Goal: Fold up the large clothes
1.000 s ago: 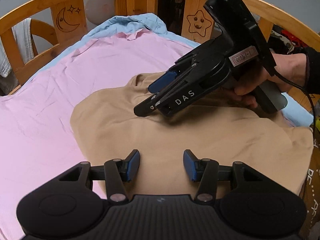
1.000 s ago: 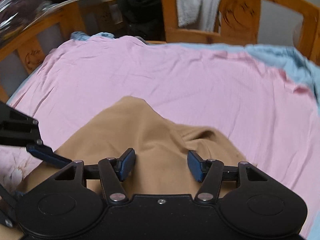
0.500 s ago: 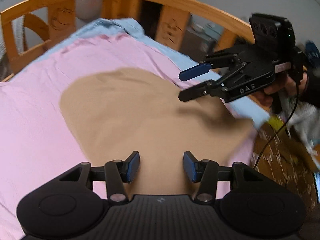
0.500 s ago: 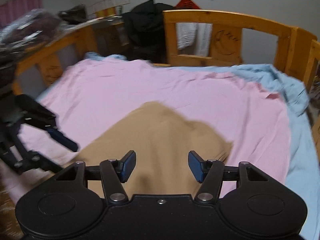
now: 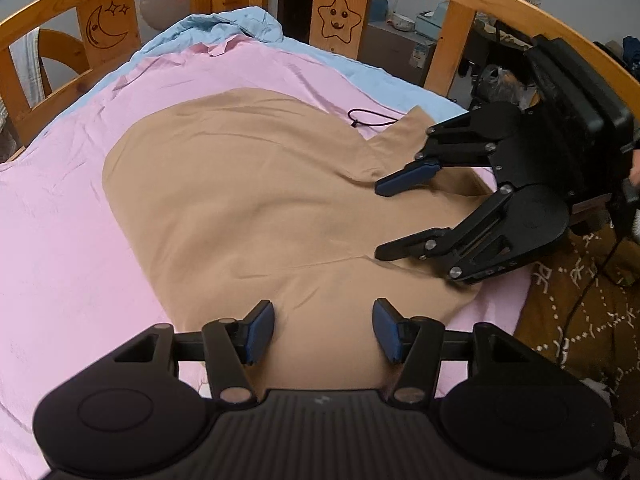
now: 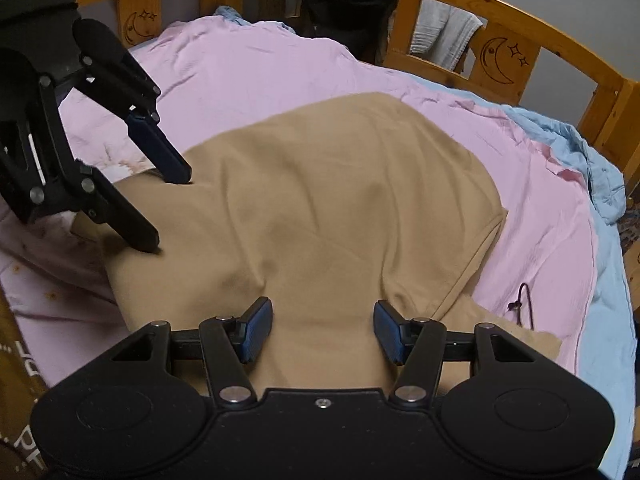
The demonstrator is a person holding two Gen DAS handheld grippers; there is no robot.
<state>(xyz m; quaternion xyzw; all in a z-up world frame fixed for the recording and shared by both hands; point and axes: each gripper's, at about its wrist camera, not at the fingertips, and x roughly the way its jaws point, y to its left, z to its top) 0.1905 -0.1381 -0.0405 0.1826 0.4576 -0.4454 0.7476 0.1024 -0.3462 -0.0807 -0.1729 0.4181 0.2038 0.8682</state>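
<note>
A large tan garment [image 5: 248, 200] lies spread on the pink sheet [image 5: 60, 220], with one flap reaching toward the far right. My left gripper [image 5: 323, 332] hovers over its near edge. Its jaws are opening, and only flat cloth shows under them, with nothing pinched. In the right wrist view, the left gripper [image 6: 164, 210] has its fingertips at the garment's [image 6: 340, 200] left edge. My right gripper [image 6: 322, 332] stands open above the cloth, gripping nothing. The left wrist view shows the right gripper [image 5: 378, 220] low over the garment's right side.
A wooden bed rail [image 5: 104, 28] with moon and star carvings rings the bed. A light blue sheet [image 5: 224, 28] is bunched at the far side. A thin black cord [image 5: 372, 122] lies on the pink sheet. A brown patterned blanket [image 5: 580, 300] lies beyond the right edge. A grey towel [image 6: 444, 36] hangs on the rail.
The right gripper has swung from above the garment's middle out to its right side. The left gripper's jaws have widened a little. The garment now lies flatter.
</note>
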